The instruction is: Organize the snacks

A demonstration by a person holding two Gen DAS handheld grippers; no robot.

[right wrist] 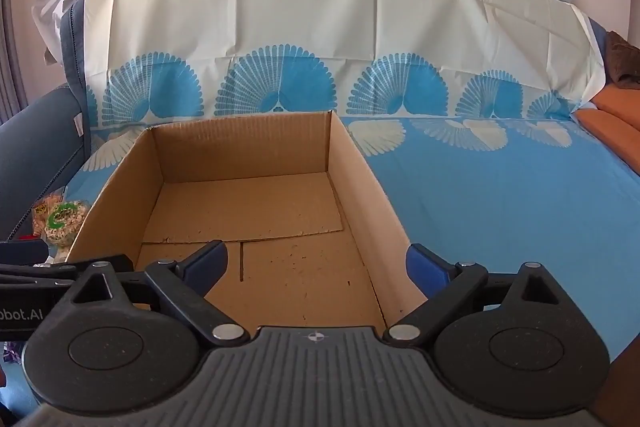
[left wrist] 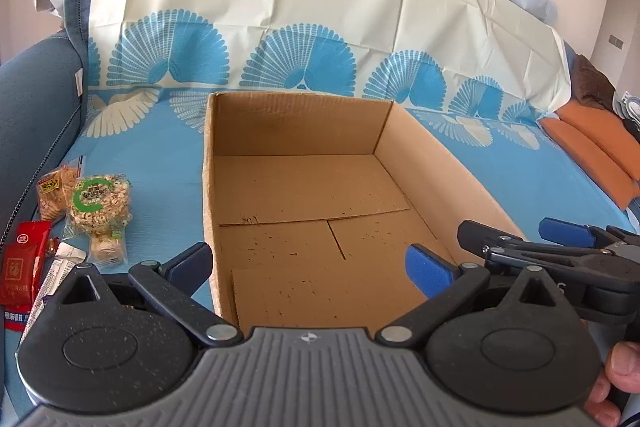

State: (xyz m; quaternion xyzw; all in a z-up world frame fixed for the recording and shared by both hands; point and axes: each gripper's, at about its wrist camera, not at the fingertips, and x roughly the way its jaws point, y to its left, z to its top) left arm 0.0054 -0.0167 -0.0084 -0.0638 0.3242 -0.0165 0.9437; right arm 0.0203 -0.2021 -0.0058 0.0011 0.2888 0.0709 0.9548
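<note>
Nothing looks sorted yet. At the sofa's left edge the snacks lie in a loose pile on the blue cloth (left wrist: 540, 179): a red packet (left wrist: 20, 263), a biscuit pack (left wrist: 54, 193) and a green-labelled bag of rings (left wrist: 100, 203). The cardboard box (left wrist: 304, 131) in the middle of the seat holds nothing. The left gripper (left wrist: 310, 265) and right gripper (right wrist: 316, 267) hover over its near end, fingers spread wide and holding nothing. In my judgement, every packet is left to move.

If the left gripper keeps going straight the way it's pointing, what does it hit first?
Most likely the cardboard box. The left gripper has its jaws open and empty, aimed down into the open top, so it would probably meet the bare box floor near the front, though depth is hard to judge.
</note>
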